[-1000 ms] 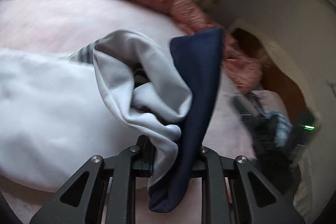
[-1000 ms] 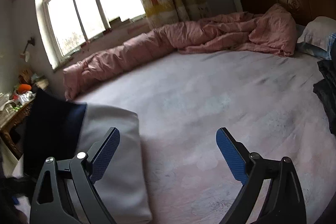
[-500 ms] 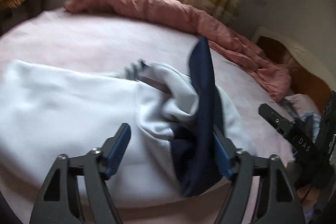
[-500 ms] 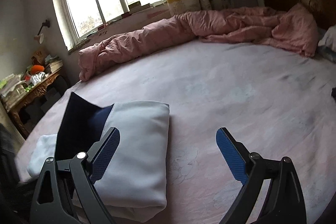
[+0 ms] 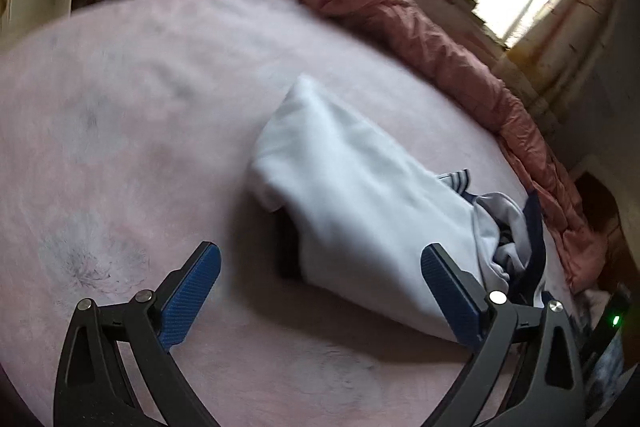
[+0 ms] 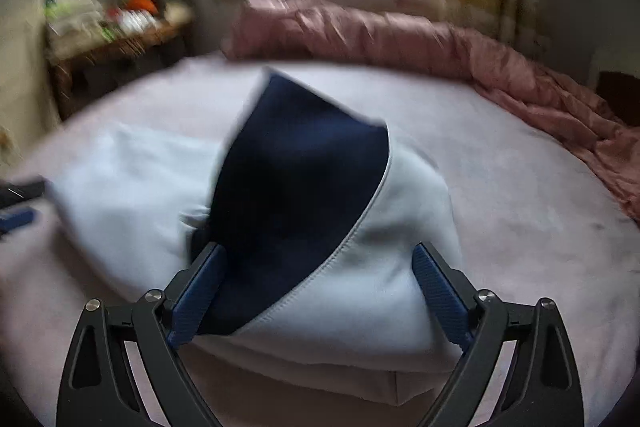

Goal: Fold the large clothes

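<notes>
— Garment [image 6: 372,291] first: where is it, and what are the tongs doing?

— It lies as a folded white-and-navy bundle on the pink bed sheet [image 5: 120,107], near the front edge. The right gripper [image 6: 320,291] straddles its near end with the jaws spread wide, the bundle bulging between the blue pads [image 6: 436,291], nothing pinched as far as I can judge. The left gripper [image 5: 320,291] is spread too and holds nothing; it hovers over bare sheet, the bundle just beside its right finger.

— How should the step go, then?

— I'd judge the fold is nearly made and wants tidying. A navy panel [image 6: 304,167] stands up like a sail, and loose sleeve or collar cloth [image 5: 508,223] is bunched at one end. Close low on the raised navy edge, lay it flat over the white, then press the bundle square (slowly, since soft knit springs back and a hasty pull would drag the layers open).

— Anything you can't make out?

— Plenty. Both views are smeared by motion. The bundle's underside and how many layers it has are hidden. The pink quilt [image 6: 400,35] along the far side is clear enough, but the cluttered side table [image 6: 112,31] is a blur.
</notes>
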### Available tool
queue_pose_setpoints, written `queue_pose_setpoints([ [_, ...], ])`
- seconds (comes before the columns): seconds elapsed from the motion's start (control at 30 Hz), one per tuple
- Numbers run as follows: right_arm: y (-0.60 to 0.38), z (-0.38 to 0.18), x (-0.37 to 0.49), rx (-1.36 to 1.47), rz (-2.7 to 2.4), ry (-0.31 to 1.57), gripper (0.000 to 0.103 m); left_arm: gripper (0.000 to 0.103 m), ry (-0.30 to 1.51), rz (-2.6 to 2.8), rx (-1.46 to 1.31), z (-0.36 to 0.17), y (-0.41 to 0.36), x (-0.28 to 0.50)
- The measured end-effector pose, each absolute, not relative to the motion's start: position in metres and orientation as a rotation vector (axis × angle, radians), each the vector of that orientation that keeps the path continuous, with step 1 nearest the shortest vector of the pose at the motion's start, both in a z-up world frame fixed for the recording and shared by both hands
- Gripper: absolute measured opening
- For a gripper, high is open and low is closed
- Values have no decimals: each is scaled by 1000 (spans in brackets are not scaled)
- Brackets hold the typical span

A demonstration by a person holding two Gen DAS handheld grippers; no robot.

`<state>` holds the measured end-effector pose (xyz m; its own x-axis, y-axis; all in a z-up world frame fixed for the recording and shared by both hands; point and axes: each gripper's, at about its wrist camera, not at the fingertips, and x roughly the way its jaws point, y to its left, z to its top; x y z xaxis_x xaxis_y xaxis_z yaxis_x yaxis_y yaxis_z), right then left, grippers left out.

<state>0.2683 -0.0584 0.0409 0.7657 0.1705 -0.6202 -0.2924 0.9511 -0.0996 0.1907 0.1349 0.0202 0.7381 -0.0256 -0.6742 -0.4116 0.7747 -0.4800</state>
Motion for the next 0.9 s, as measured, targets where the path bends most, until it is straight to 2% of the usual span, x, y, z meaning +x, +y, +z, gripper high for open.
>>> queue_pose_setpoints([
  [0.1,-63,42,269,-165,269,657,99,100,762,140,-859,-3,150,198],
  [0.27,-67,43,270,-166,269,655,100,99,696,114,-804,-5,141,210],
  [0.3,-68,43,270,-163,271,653,100,92,687,127,-763,-4,136,215],
  [0.33,-66,44,270,-161,274,652,100,78,688,136,-714,-4,129,222],
  [0.37,-65,45,268,-157,276,652,100,76,699,149,-683,-4,125,226],
  [0.4,-65,46,268,-156,277,652,100,66,696,163,-664,-2,122,230],
  [0.43,-66,47,269,-156,277,652,100,51,684,159,-663,0,123,233],
  [0.47,-65,47,269,-159,275,652,100,46,665,160,-664,3,125,233],
  [0.53,-65,48,266,-166,267,649,100,30,611,154,-638,12,126,228],
  [0.63,-63,49,265,-178,249,646,100,19,504,118,-541,35,113,223],
  [0.9,-72,52,266,-139,268,663,100,15,264,-173,-321,108,31,214],
])
